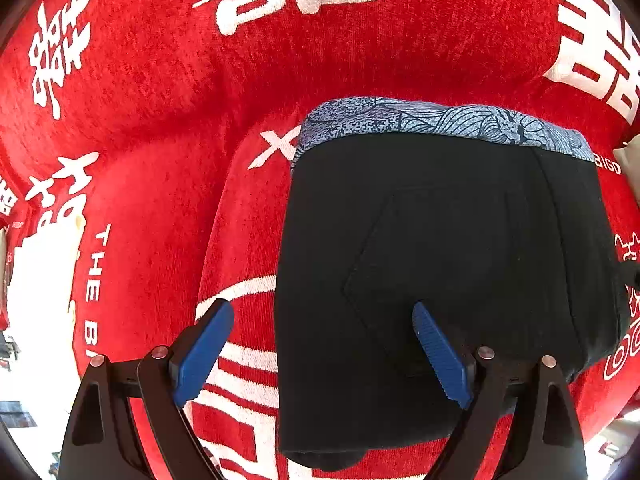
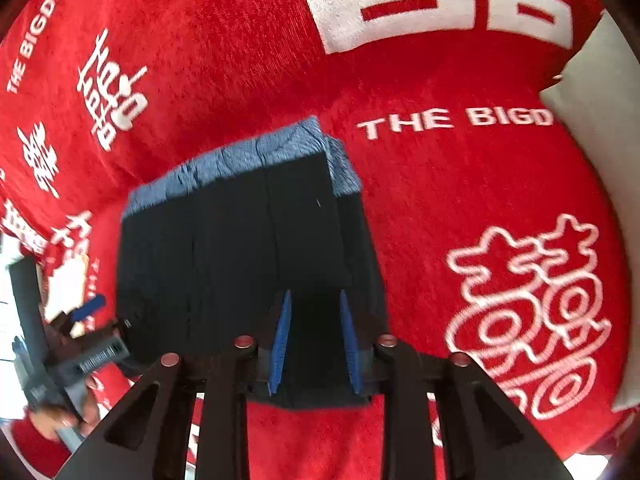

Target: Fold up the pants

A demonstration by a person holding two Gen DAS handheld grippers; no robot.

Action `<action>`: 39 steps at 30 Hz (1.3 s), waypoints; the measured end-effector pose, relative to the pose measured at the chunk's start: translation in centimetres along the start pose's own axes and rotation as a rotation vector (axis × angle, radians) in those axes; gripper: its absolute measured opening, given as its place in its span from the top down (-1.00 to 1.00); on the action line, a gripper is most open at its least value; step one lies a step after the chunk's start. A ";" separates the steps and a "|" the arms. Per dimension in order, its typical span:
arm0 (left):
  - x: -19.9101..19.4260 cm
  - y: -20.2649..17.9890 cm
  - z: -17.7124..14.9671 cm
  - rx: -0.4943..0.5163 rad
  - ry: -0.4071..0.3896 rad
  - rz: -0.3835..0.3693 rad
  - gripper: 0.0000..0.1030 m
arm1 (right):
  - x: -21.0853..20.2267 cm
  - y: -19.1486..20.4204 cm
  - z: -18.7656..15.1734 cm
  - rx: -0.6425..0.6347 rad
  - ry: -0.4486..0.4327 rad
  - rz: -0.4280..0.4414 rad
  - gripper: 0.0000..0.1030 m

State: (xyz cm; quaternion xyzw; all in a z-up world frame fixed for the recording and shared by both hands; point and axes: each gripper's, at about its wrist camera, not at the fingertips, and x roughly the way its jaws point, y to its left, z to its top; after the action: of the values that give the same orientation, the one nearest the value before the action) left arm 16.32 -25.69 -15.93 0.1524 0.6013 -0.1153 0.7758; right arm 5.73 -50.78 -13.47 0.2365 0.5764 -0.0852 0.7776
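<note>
Black pants (image 1: pixel 440 260), folded into a compact block, lie on a red cloth (image 1: pixel 160 80) with white lettering. A blue patterned waistband lining (image 1: pixel 440 120) shows along their far edge. My left gripper (image 1: pixel 322 310) stands wide open above the pants' left edge, one pad over the red cloth and the other over the black fabric. In the right wrist view the pants (image 2: pixel 240 260) fill the middle. My right gripper (image 2: pixel 315 296) hovers over their near right part with its jaws a narrow gap apart. Only dark fabric shows below that gap, and nothing is pinched.
The red cloth (image 2: pixel 440 180) spreads around the pants on all sides. A white cushion-like surface (image 2: pixel 600 120) borders it at the right. At the left edge of the right wrist view a hand (image 2: pixel 60 420) holds the other gripper's handle.
</note>
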 end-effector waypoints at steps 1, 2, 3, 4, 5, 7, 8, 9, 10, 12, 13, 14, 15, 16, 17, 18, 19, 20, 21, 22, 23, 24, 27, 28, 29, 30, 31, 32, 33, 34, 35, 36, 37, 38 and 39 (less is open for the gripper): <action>0.0 0.0 0.0 0.001 0.000 -0.002 -0.79 | -0.4 0.3 -0.5 -0.013 -0.010 -0.020 0.46; 0.0 0.1 0.0 0.000 0.001 -0.004 -0.79 | -0.8 0.6 -0.9 -0.028 -0.017 -0.034 0.46; 0.0 0.1 0.0 -0.002 0.001 -0.008 -0.79 | -1.0 0.8 -1.1 -0.035 -0.019 -0.039 0.46; 0.0 0.1 0.0 -0.004 0.001 -0.011 -0.79 | -1.1 1.0 -1.5 -0.048 -0.017 -0.045 0.46; 0.1 0.2 0.0 -0.007 0.002 -0.015 -0.79 | -1.0 1.2 -1.8 -0.061 -0.009 -0.052 0.46; 0.1 0.2 0.0 -0.010 0.002 -0.014 -0.86 | -0.5 1.6 -2.2 -0.081 0.009 -0.064 0.45; 0.1 0.3 0.0 -0.010 0.001 -0.002 -0.91 | -0.2 1.6 -2.3 -0.086 0.014 -0.071 0.42; 0.1 0.4 0.0 -0.010 -0.001 -0.002 -0.93 | 0.0 1.6 -2.3 -0.088 0.017 -0.074 0.35; 0.2 0.4 0.1 -0.012 0.001 -0.009 -0.93 | 0.3 1.6 -2.3 -0.088 0.022 -0.072 0.31; 0.3 0.6 0.1 -0.018 0.004 -0.019 -0.93 | 0.5 1.6 -2.1 -0.094 0.024 -0.083 0.20; 0.3 0.6 0.1 -0.017 0.003 -0.020 -0.93 | 0.6 1.8 -2.0 -0.099 0.023 -0.085 0.19; 0.3 0.6 0.1 -0.015 0.003 -0.021 -0.93 | 0.6 1.8 -1.9 -0.105 0.023 -0.086 0.14; 0.3 0.6 0.1 -0.013 0.003 -0.023 -0.93 | 0.7 1.9 -1.9 -0.112 0.023 -0.085 0.08; 0.3 0.7 0.2 -0.012 0.004 -0.024 -0.93 | 0.7 1.9 -1.8 -0.117 0.026 -0.082 0.04; 0.2 0.7 0.2 -0.011 0.006 -0.029 -0.93 | 0.6 1.9 -1.8 -0.119 0.029 -0.080 -0.02; 0.2 0.8 0.3 -0.010 0.006 -0.033 -0.93 | 0.6 1.8 -1.7 -0.121 0.033 -0.074 -0.07; 0.1 0.9 0.3 -0.005 0.006 -0.042 -0.93 | 0.4 1.5 -1.6 -0.119 0.038 -0.057 -0.09; 0.0 1.1 0.4 -0.001 0.005 -0.047 -0.93 | 0.3 1.2 -1.4 -0.117 0.037 -0.046 -0.16; -0.1 1.3 0.5 0.004 0.001 -0.054 -0.93 | 0.1 0.9 -1.2 -0.112 0.034 -0.032 -0.23; -0.1 1.6 0.6 0.007 -0.004 -0.062 -0.93 | -0.2 0.4 -0.9 -0.105 0.024 -0.013 -0.25; -0.2 1.9 0.7 0.008 -0.007 -0.069 -0.93 | -0.5 0.0 -0.7 -0.098 0.014 0.001 -0.27; -0.2 2.2 0.8 0.007 -0.010 -0.084 -0.93 | -0.7 -0.7 -0.4 -0.086 0.004 0.017 -0.28; -0.1 3.4 1.4 -0.014 -0.002 -0.138 -0.93 | -0.9 -2.8 0.8 -0.041 -0.017 0.073 -0.40; 0.0 3.8 1.7 -0.027 0.004 -0.160 -0.93 | -0.7 -3.6 1.2 -0.027 -0.006 0.101 -0.41; 0.2 4.2 2.0 -0.040 0.011 -0.186 -0.93 | -0.4 -4.1 1.5 -0.013 0.010 0.121 -0.41; 0.6 4.9 2.4 -0.062 0.024 -0.225 -0.93 | 0.0 -4.8 1.8 0.004 0.022 0.140 -0.41; 0.9 5.3 2.7 -0.075 0.032 -0.249 -0.93 | 0.4 -5.5 2.1 0.022 0.038 0.165 -0.41; 1.4 5.7 3.1 -0.086 0.046 -0.287 -0.93 | 0.9 -6.0 2.3 0.036 0.058 0.192 -0.41; 1.8 5.9 3.4 -0.088 0.060 -0.318 -0.93 | 1.4 -6.4 2.3 0.047 0.078 0.221 -0.41; 2.2 5.9 3.6 -0.088 0.071 -0.346 -0.93 | 1.9 -6.8 2.5 0.058 0.096 0.252 -0.41; 2.7 6.0 3.8 -0.083 0.089 -0.396 -0.93 | 2.4 -7.0 2.6 0.067 0.107 0.280 -0.41; 3.1 5.7 3.8 -0.074 0.104 -0.430 -0.93 | 2.8 -7.2 2.7 0.074 0.116 0.305 -0.41; 3.4 5.5 3.9 -0.062 0.113 -0.447 -0.93 | 3.3 -7.4 2.9 0.084 0.128 0.335 -0.41; 3.8 5.3 4.0 -0.041 0.124 -0.462 -0.93 | 3.7 -7.5 2.9 0.087 0.135 0.352 -0.41; 4.3 5.2 4.0 -0.025 0.135 -0.477 -0.93 | 4.1 -7.5 3.1 0.088 0.147 0.379 -0.41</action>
State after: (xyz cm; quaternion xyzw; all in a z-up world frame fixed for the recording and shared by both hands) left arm 22.87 -22.36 -18.66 0.0038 0.6720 -0.2775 0.6866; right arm 6.62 -58.22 -18.69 0.3800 0.5726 0.0549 0.7243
